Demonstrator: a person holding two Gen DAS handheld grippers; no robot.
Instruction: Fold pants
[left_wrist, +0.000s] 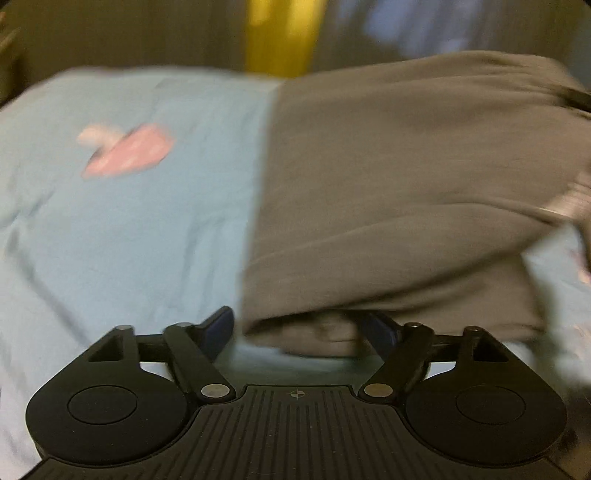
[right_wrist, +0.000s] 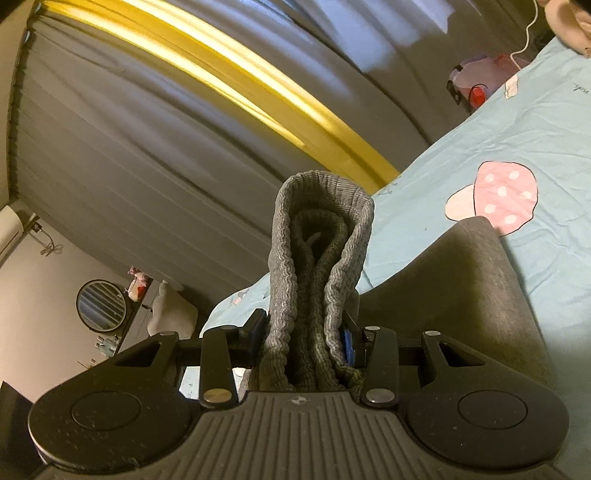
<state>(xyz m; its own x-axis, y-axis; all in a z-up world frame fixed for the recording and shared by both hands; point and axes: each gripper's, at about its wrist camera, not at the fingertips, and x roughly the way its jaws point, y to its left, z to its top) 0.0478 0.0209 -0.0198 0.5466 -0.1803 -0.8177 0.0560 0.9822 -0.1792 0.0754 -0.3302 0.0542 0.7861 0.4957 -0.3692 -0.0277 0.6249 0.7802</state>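
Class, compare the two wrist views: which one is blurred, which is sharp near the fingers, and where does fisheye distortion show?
Left wrist: motion blur smears the grey pants and the blue sheet. Right wrist: the ribbed waistband between the fingers is sharp; the yellow curtain stripe streaks and bows with fisheye curvature; dim, warm room light.

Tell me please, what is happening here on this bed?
A person is folding grey pants on a light blue bedsheet with two handheld grippers. The right gripper has its jaws shut on the ribbed waistband, bunched and lifted. The left gripper is open at the near edge of the pants, not yet gripping.
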